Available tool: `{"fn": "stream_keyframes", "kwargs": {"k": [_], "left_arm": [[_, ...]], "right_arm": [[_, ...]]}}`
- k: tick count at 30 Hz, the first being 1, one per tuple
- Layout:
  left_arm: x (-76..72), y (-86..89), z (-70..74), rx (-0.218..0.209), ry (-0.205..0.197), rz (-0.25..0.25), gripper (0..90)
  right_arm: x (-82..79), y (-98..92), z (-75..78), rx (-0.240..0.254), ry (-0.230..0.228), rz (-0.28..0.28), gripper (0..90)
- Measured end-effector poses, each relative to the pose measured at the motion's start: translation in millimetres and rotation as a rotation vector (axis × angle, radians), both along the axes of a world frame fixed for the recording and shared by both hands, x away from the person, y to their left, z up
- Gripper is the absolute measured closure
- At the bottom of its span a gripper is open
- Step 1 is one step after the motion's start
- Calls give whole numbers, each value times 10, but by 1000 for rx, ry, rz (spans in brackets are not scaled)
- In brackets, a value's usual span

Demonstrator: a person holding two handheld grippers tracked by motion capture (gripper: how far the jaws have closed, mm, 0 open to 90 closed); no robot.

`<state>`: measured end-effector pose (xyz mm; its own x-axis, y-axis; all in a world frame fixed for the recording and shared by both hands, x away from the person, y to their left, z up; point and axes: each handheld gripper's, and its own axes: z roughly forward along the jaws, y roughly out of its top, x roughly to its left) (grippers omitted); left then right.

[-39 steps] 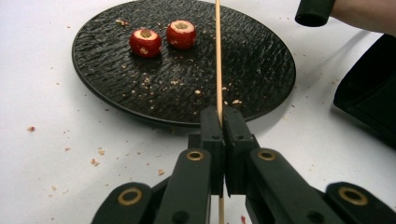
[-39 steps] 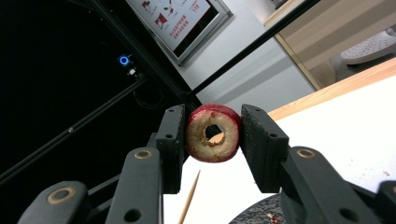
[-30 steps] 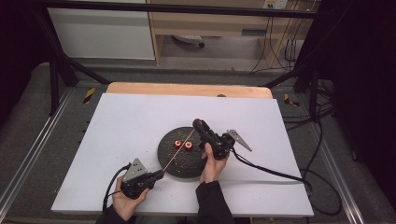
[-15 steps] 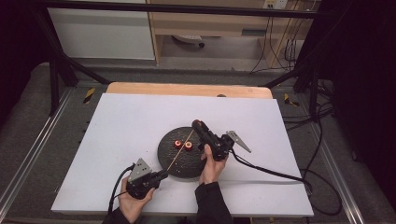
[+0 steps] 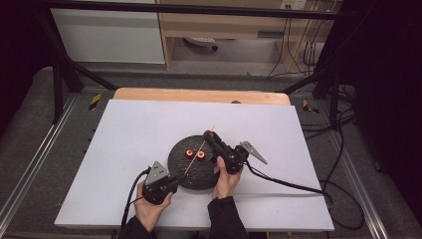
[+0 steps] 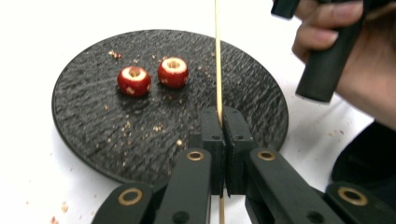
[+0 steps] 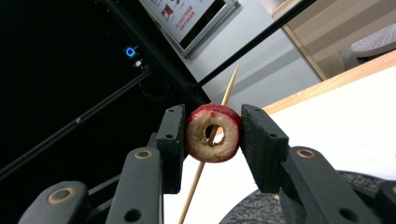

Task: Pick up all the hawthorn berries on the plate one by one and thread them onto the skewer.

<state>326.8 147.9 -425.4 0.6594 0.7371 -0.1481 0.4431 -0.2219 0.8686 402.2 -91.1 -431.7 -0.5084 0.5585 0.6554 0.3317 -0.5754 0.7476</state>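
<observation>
Skewer (image 6: 217, 56) clamped in left gripper (image 6: 223, 135), threading cored fruit (image 7: 213, 132) pinched by right gripper (image 7: 212, 140) above plate (image 5: 180, 172) edge.

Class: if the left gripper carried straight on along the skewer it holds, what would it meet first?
Probably the cored red fruit clamped in the right gripper; the skewer already runs through it. Depth is unclear.

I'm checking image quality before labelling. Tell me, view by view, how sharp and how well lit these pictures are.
High view: white table brightly lit, surroundings dark, slightly soft. Left gripper view: left gripper, skewer and plate sharp; the hand at the edge blurs. Right gripper view: fruit ring in the right gripper crisp, left background nearly black.
</observation>
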Motion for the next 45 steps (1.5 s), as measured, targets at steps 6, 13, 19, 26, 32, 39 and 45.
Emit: {"fn": "stream_keyframes", "kwargs": {"k": [6, 13, 19, 26, 32, 39, 45], "left_arm": [[103, -73, 69, -10, -1, -4, 882], [225, -141, 146, -14, -11, -19, 882], [311, -206, 176, -10, -14, -30, 882], [385, -277, 221, -8, -21, -36, 883], [435, -310, 260, -5, -29, -42, 883], [485, -351, 248, -1, -27, -45, 883], [485, -349, 238, 2, -26, -44, 884]], "right_arm": [[-14, -4, 13, 0, 9, 14, 620], [-46, -18, 37, -9, 8, 29, 620], [-74, -11, 20, -17, 18, 40, 620], [-111, -20, 24, -32, 10, 42, 621], [-141, -11, 7, -41, 18, 58, 621], [-175, 9, -37, -63, 39, 70, 621], [-181, 11, -49, -81, 56, 94, 619]]}}
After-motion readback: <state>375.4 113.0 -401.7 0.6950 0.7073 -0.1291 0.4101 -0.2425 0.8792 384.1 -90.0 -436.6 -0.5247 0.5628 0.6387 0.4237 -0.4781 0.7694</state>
